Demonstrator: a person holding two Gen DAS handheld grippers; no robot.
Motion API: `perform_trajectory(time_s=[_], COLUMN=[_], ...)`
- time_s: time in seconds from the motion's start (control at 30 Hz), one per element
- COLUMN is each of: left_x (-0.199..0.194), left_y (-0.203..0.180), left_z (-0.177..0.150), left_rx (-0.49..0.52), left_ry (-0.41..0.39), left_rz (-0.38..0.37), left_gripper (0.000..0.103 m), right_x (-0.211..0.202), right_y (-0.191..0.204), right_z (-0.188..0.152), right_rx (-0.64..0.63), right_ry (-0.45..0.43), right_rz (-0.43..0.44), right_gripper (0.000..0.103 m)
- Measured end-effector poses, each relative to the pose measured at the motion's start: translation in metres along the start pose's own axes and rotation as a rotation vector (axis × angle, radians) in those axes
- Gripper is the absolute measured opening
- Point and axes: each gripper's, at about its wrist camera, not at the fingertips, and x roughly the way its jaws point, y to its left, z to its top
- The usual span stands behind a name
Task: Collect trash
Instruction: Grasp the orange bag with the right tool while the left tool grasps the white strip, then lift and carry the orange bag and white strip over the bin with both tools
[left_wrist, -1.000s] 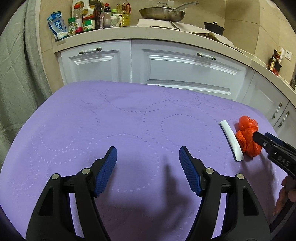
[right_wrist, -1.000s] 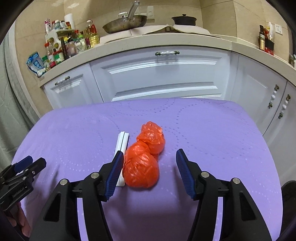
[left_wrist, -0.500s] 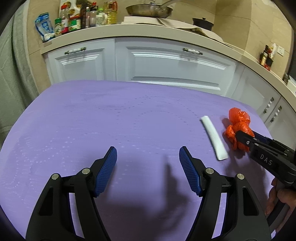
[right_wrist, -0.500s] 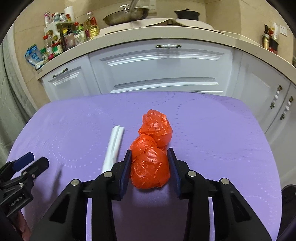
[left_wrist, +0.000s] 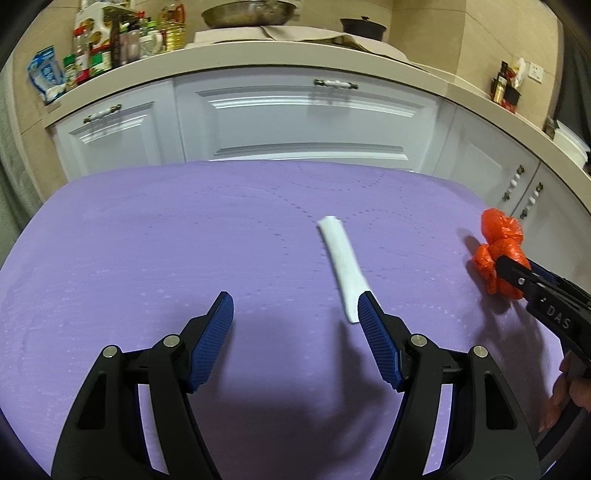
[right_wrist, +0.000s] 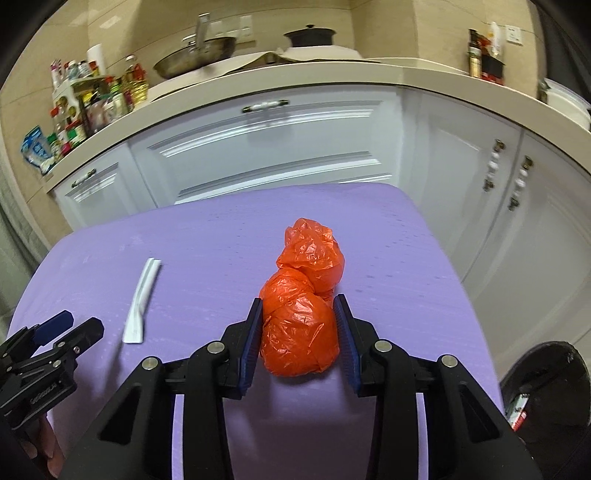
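Note:
A crumpled orange plastic bag (right_wrist: 301, 325), knotted into two lumps, is clamped at its nearer lump by my right gripper (right_wrist: 299, 321) and held just above the purple table (right_wrist: 207, 251). It also shows at the right in the left wrist view (left_wrist: 498, 254). A white folded strip of trash (left_wrist: 343, 264) lies on the table; it also shows in the right wrist view (right_wrist: 142, 299). My left gripper (left_wrist: 295, 314) is open and empty, its right fingertip (left_wrist: 369, 314) beside the strip's near end.
White kitchen cabinets (left_wrist: 306, 122) stand behind the table, with a counter carrying bottles (left_wrist: 110, 40), a pan (left_wrist: 251, 13) and a pot (right_wrist: 308, 35). A black trash bin (right_wrist: 543, 387) stands on the floor to the right of the table.
My right gripper closed on the orange bag and lifted it to the right, away from the white strip. My left gripper moved right toward the strip, staying open.

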Motion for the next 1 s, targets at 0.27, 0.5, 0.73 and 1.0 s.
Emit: perform_trajectory(time_s=[0.27, 0.5, 0.73, 1.0], left_x=[0.016, 0.027, 0.035, 0.033], left_y=[-0.027, -0.038, -0.037, -0.039], left_z=[0.005, 0.007, 0.007, 0.007], left_rx=[0.036, 0.059, 0.062, 0.081], left_ry=[0.017, 0.043, 0.077, 0.062], left_rz=[0.011, 0.036, 0.035, 0.037], left_gripper=[0.068, 0.066, 0.036, 0.022], right_x=[-0.007, -0.01, -0.01, -0.011], right_y=[-0.03, -0.041, -0.042, -0.043], right_z=[-0.003, -0.004, -0.005, -0.006], right_rx=[0.038, 0.055, 0.059, 0.06], right_ry=[-0.013, -0.022, -0.022, -0.022], right_rz=[-0.012, -0.002, 0.002, 0.002], right_gripper=[0.038, 0.038, 0.038, 0.038])
